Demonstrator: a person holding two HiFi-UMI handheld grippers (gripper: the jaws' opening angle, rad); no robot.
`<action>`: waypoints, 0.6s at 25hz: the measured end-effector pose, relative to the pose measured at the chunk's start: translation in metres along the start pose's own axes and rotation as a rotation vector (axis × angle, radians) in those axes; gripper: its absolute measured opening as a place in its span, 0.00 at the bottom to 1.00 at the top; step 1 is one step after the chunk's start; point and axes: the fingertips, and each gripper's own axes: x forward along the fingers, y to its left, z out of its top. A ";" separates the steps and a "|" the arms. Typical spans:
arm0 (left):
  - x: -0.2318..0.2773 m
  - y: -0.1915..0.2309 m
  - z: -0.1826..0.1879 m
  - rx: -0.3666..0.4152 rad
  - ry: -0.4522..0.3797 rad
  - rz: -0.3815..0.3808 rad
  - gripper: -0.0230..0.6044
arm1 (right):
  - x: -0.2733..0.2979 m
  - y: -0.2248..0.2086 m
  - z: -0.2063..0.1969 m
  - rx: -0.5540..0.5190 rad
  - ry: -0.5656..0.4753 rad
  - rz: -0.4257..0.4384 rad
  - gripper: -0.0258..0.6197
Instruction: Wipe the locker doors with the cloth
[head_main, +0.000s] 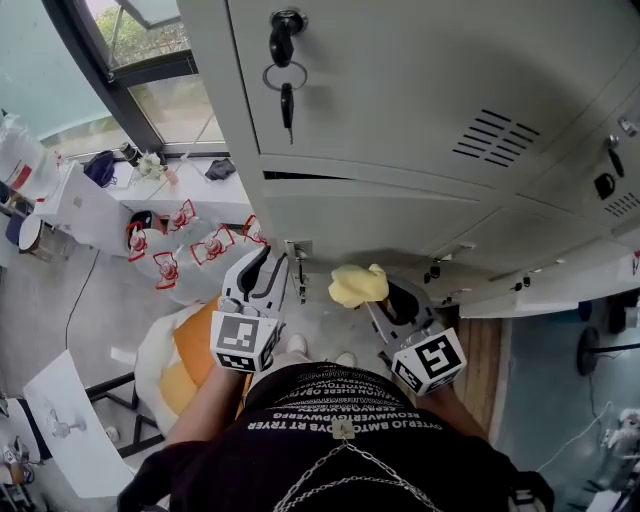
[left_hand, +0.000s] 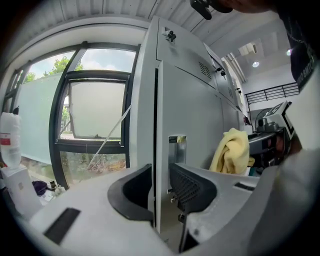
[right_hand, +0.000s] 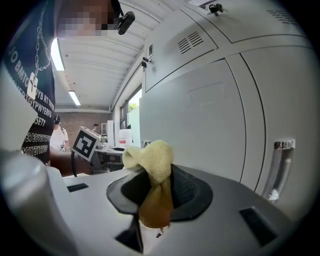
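Right claw (right_hand: 159, 192) grips crumpled yellow terry cloth (right_hand: 150, 157) before grey metal locker door (right_hand: 200, 115).
Left claw (left_hand: 160, 181) wide, a door edge between its jaws.

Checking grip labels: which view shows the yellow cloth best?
Right gripper view: the cloth sits dead centre, clamped in the right gripper. Head view shows only a small lump; left gripper view, a side glimpse.
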 end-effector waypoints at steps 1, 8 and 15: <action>0.002 0.000 0.001 0.002 -0.004 -0.012 0.20 | 0.002 0.000 0.002 -0.004 0.000 -0.001 0.19; 0.010 -0.001 0.001 0.034 -0.004 -0.093 0.20 | 0.010 -0.003 0.023 -0.022 -0.009 -0.004 0.19; 0.012 0.000 0.002 0.053 0.026 -0.131 0.22 | 0.024 0.008 0.065 -0.060 -0.077 0.018 0.19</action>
